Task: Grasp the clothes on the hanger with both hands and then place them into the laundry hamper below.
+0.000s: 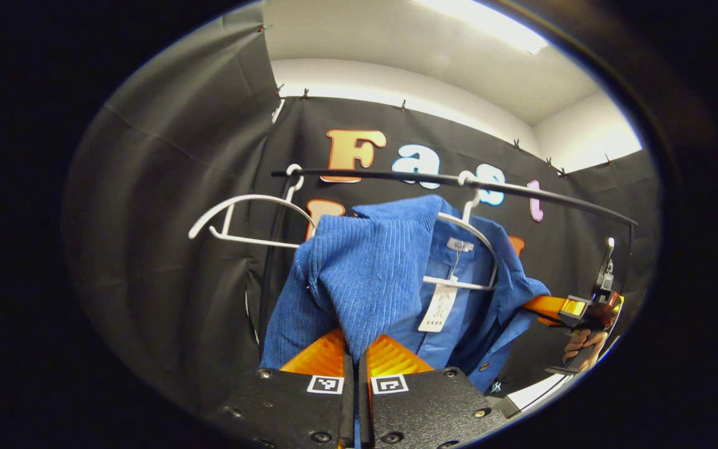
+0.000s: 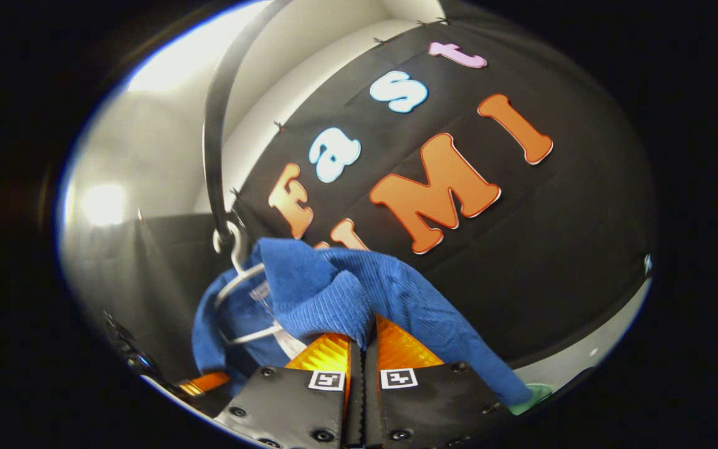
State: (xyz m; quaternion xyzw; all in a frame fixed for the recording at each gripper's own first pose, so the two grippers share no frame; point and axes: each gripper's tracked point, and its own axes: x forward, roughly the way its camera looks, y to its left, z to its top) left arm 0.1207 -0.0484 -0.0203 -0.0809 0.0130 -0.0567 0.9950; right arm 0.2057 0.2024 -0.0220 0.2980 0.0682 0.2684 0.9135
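A blue corduroy shirt (image 1: 371,268) hangs on a white hanger (image 1: 459,284) from a black rail (image 1: 459,181). My left gripper (image 1: 357,349) is shut on a fold of the shirt's left shoulder, the cloth pinched between its orange fingers. Farther right, my right gripper (image 1: 536,305) grips the shirt's other side, a hand (image 1: 583,346) holding it. In the right gripper view, my right gripper (image 2: 364,340) is shut on a bunched fold of the shirt (image 2: 396,287), beside the hanger (image 2: 237,282) under the rail (image 2: 212,125). A paper tag (image 1: 439,308) dangles inside the collar.
An empty white hanger (image 1: 247,218) hangs on the rail left of the shirt. Black cloth walls close the booth behind and on both sides. A green patch (image 2: 530,396) shows low at the right edge of the right gripper view.
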